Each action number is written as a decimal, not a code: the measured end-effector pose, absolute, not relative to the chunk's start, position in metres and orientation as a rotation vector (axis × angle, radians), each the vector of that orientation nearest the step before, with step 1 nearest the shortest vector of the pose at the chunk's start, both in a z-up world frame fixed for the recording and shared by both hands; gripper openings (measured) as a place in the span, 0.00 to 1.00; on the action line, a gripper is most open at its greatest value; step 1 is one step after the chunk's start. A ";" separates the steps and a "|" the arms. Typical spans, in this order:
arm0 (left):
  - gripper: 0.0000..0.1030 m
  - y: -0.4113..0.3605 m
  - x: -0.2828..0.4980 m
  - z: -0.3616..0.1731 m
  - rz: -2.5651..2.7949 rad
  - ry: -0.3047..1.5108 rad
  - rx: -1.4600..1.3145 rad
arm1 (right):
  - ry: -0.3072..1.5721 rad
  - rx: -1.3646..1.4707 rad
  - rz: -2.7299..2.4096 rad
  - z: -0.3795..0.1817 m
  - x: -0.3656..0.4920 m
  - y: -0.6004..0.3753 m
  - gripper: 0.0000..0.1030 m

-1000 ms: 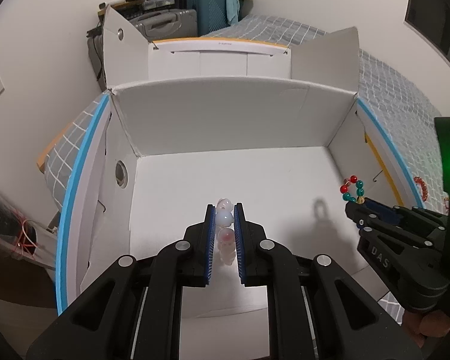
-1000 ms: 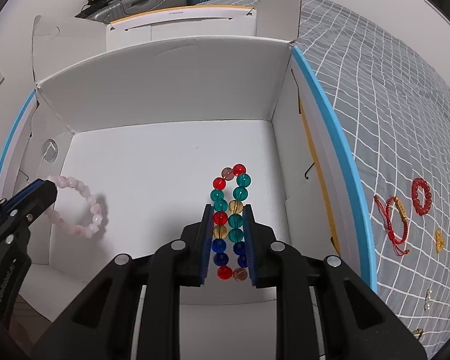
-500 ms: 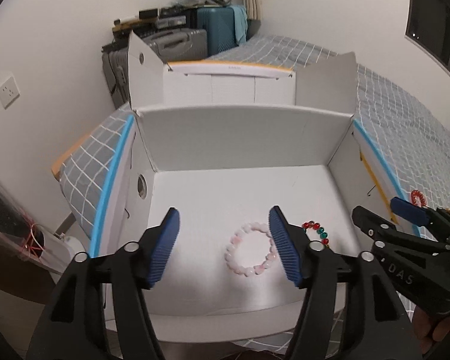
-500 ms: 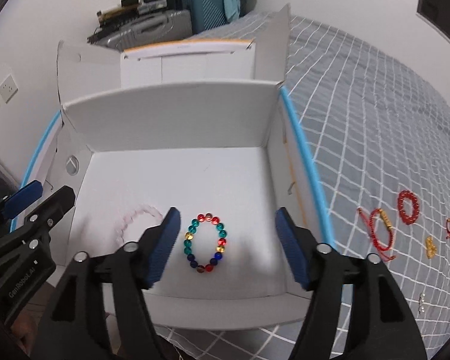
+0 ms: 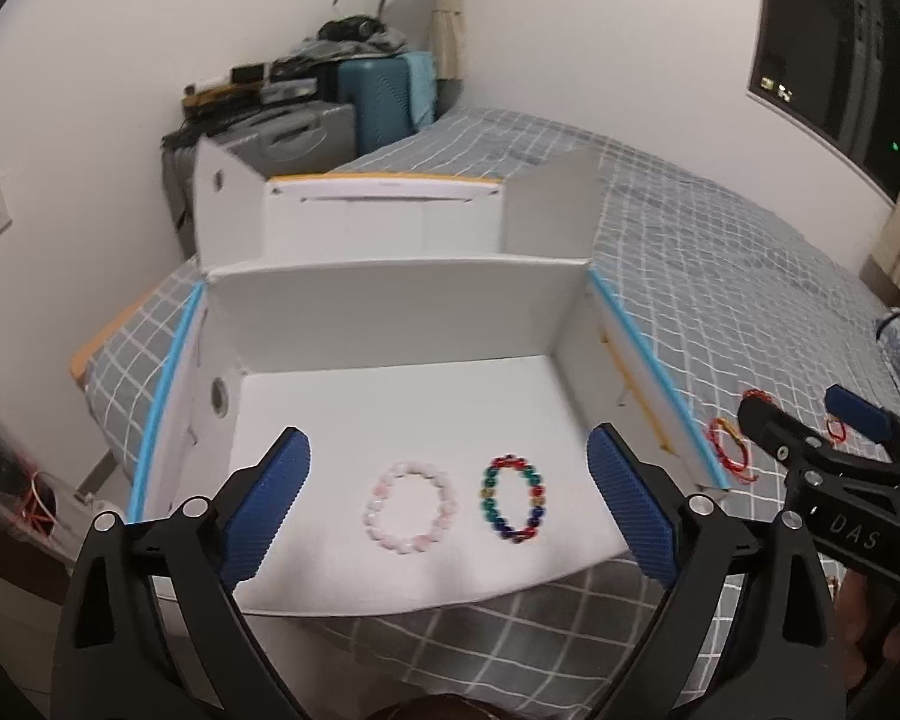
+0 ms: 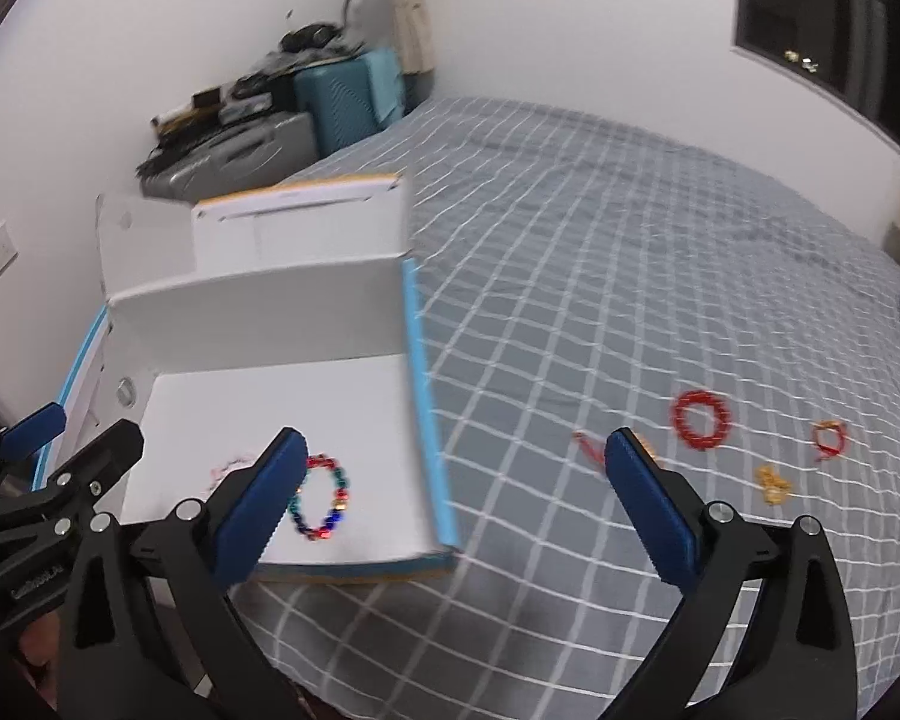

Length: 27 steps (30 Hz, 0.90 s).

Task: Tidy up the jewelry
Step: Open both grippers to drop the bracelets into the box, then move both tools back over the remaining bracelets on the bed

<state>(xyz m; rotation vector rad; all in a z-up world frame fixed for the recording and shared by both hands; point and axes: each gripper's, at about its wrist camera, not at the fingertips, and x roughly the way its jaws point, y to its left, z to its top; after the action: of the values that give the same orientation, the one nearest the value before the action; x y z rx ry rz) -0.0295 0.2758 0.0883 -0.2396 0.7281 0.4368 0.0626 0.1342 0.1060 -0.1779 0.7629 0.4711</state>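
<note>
A pink bead bracelet (image 5: 411, 507) and a multicoloured bead bracelet (image 5: 515, 498) lie side by side on the floor of an open white box (image 5: 390, 318) on the bed. My left gripper (image 5: 447, 507) is open and empty, held back above the box's front edge. My right gripper (image 6: 450, 504) is open and empty, over the box's right wall; the multicoloured bracelet (image 6: 321, 501) shows by its left finger. On the bedspread to the right lie a red bead bracelet (image 6: 699, 420), a red cord bracelet (image 6: 588, 450), a small red piece (image 6: 828, 441) and a gold piece (image 6: 774, 483).
The box has a blue-edged right wall (image 6: 429, 414) and raised flaps at the back (image 5: 384, 222). The grey checked bedspread (image 6: 600, 276) spreads to the right. Suitcases and clutter (image 5: 330, 108) stand against the far wall. The right gripper (image 5: 840, 480) shows at the right of the left wrist view.
Both grippers opened and let their bracelets drop onto the box floor, then pulled back and up. The right gripper swung right toward the bedspread.
</note>
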 end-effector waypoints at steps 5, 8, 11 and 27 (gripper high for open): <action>0.94 0.240 -0.019 0.097 0.379 0.707 -0.203 | 0.732 -0.154 0.418 0.115 0.061 0.091 0.93; 0.94 0.220 -0.011 0.101 0.344 0.701 -0.188 | 0.719 -0.140 0.382 0.117 0.062 0.064 0.93; 0.94 0.194 0.001 0.102 0.304 0.696 -0.171 | 0.718 -0.129 0.350 0.115 0.065 0.036 0.93; 0.94 0.071 0.109 0.076 0.100 0.760 -0.106 | 0.753 -0.084 0.172 0.084 0.094 -0.095 0.93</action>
<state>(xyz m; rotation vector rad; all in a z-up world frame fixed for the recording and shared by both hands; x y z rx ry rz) 0.1089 0.0711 0.0763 -0.1063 0.7599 0.1000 0.0936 -0.0953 0.0835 -0.0838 0.7532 0.1717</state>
